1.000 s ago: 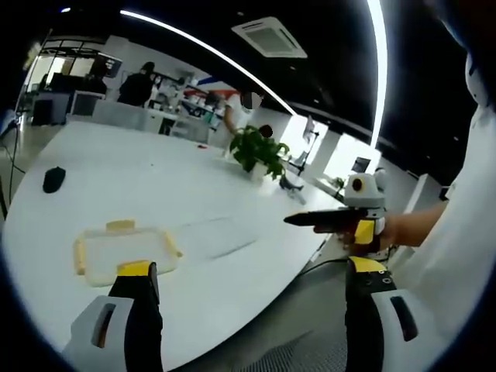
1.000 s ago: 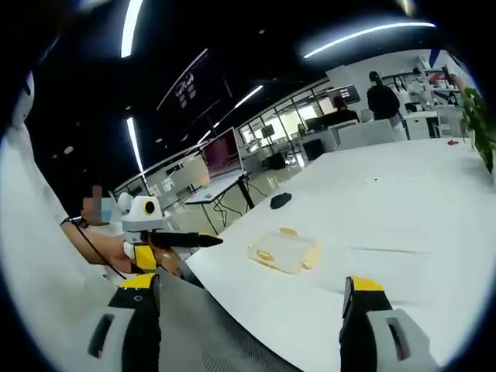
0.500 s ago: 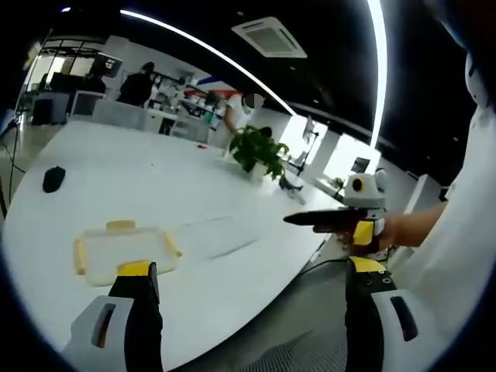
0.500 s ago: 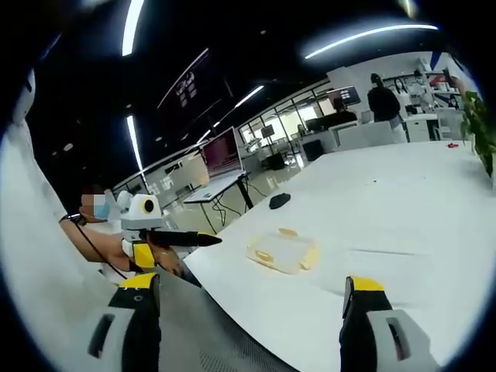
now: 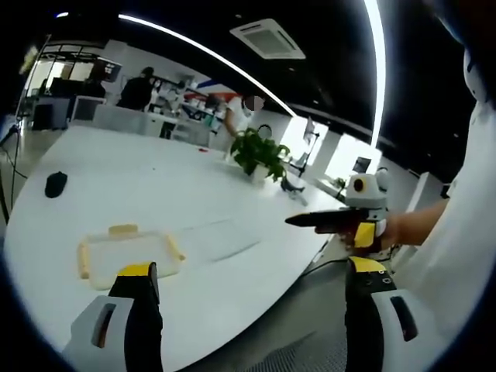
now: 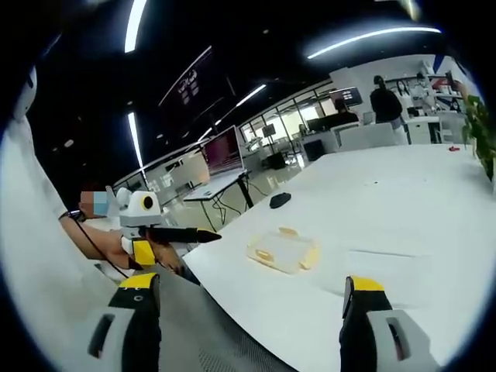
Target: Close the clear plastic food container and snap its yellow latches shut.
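The clear plastic container with yellow latches lies flat on the white table, just beyond my left jaw. A faint clear rectangle lies on the table to its right. My left gripper is open, its jaws wide apart, held above the table's near edge with nothing between them. My right gripper is also open and empty, short of the table's edge. From that side the container sits some way ahead. Each gripper shows in the other's view, held in a hand: the right gripper, the left gripper.
A black mouse lies at the table's far left. A potted plant stands at the far edge. People work at desks in the background. The person's white sleeve fills the right side. Grey floor lies below the table edge.
Both views have shifted slightly with the hands. The container lies where it was and both grippers stay open.
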